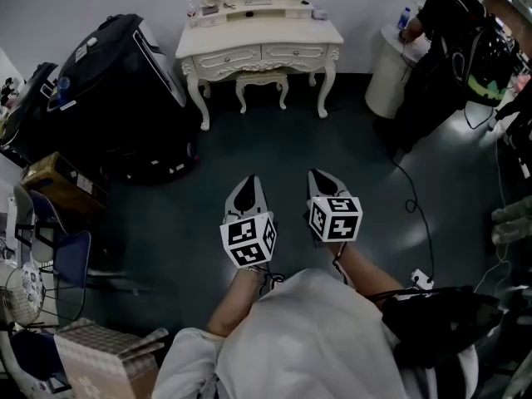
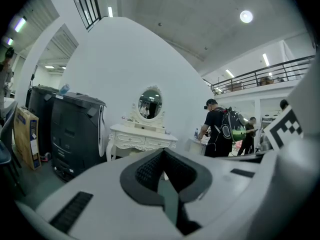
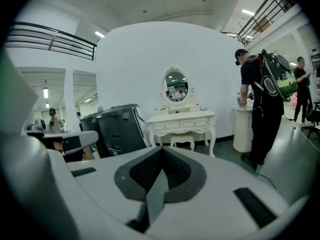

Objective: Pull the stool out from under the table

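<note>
Well ahead of both hand-held grippers, a cream stool with carved, curved legs sits tucked under the ornate white bench, its seat mostly hidden behind the drawer front. The left hand-held gripper and right hand-held gripper are clenched on nothing, their ribbed dark pads pressed together.

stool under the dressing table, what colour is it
Cream white, matching the table above it. The stool shows best in the head view.
</note>
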